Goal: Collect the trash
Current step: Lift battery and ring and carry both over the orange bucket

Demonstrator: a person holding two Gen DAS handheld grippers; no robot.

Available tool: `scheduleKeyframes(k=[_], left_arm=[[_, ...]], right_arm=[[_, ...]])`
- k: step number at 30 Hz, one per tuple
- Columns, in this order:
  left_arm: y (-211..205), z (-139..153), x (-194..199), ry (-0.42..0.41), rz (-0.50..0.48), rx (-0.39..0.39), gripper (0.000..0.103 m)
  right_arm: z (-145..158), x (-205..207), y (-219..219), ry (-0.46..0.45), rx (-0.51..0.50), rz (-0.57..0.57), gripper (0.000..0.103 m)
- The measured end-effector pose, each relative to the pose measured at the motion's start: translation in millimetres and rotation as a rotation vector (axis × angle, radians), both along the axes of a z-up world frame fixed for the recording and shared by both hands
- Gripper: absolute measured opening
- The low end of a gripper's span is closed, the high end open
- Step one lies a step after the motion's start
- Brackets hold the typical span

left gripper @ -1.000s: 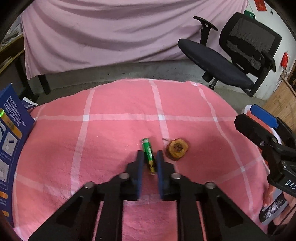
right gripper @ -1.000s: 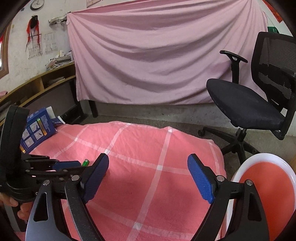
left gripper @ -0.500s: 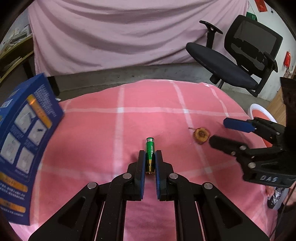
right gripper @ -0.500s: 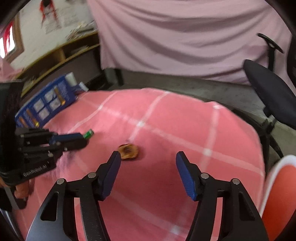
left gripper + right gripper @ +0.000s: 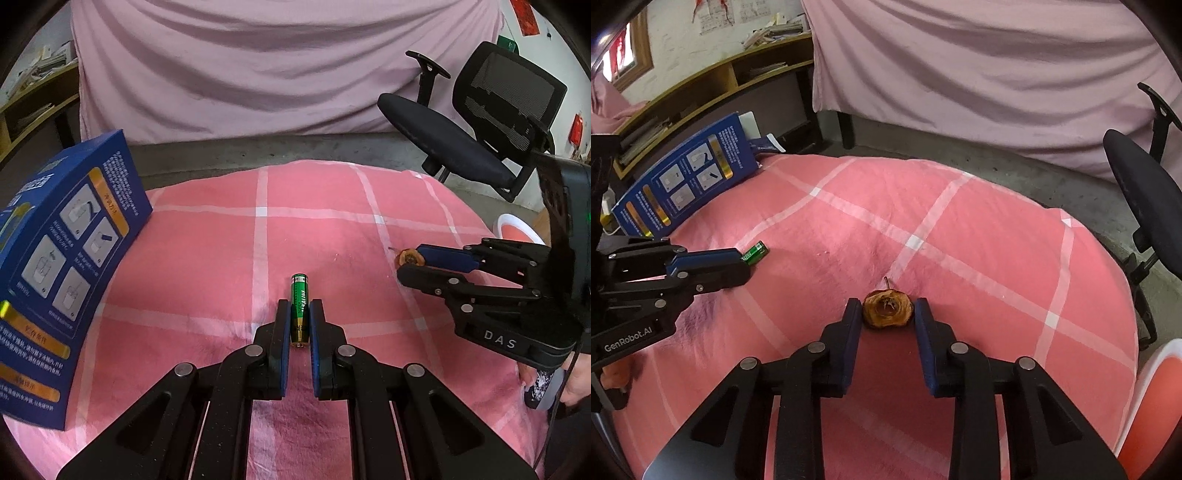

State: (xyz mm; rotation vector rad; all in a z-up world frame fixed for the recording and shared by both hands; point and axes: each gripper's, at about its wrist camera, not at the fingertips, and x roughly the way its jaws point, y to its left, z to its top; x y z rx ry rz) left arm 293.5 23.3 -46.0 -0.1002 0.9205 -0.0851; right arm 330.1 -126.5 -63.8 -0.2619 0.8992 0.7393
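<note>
Pink checked cloth (image 5: 207,258) fills the left wrist view; left gripper (image 5: 299,325) clamps a green battery (image 5: 300,308) at centre. Right wrist view: right gripper (image 5: 886,314), jaws just closing, pads against a dried fruit slice (image 5: 886,308) at lower centre.

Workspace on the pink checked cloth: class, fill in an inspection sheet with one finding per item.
Surface: pink checked cloth, wrinkled.
Job's things: battery; dried fruit piece.
Clutter: blue box at the cloth's edge.
Grippers: left gripper shut on the battery; right gripper has just been closing, pads against the fruit piece.
Cables: thin cable by the right hand.
Surroundings: office chair, pink curtain, shelves, red-and-white bin.
</note>
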Motion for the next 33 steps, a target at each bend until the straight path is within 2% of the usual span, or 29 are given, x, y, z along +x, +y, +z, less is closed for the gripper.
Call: scheduleKeyframes(k=[3, 7, 12, 15, 25, 28, 33], left_arm=[[-1.9, 5.0, -5.3, -0.02, 0.021, 0.02, 0.007], [-9.1, 14.2, -14.0, -0.067, 0.034, 0.008, 0.007], [-24.7, 35.6, -28.1, -0.192, 0.045, -0.016, 0.007], [-38.0, 53.4, -37.6, -0.294, 0.034, -0.042, 0.007], [-104.0, 109.4, -64.0, -0.606, -0.086, -0.042, 0.007], [-126.4, 120.6, -67.5, -0.67, -0.131, -0.04, 0.007], [-164.4, 130.9, -62.7, -0.716, -0.218, -0.06, 0.007]], right_arm=[[10.0, -8.5, -9.0, -0.053, 0.039, -0.024, 0.027], [27.1, -25.4, -28.2, -0.15, 0.114, -0.073, 0.027], [48.5, -46.4, -52.7, -0.277, 0.201, -0.139, 0.027], [62.3, -60.5, -67.0, -0.368, 0.24, -0.176, 0.027], [110.3, -102.3, -135.8, -0.67, 0.362, -0.345, 0.027], [119.3, -111.0, -153.9, -0.758, 0.361, -0.411, 0.027], [127.0, -123.1, -188.7, -0.857, 0.351, -0.515, 0.027]])
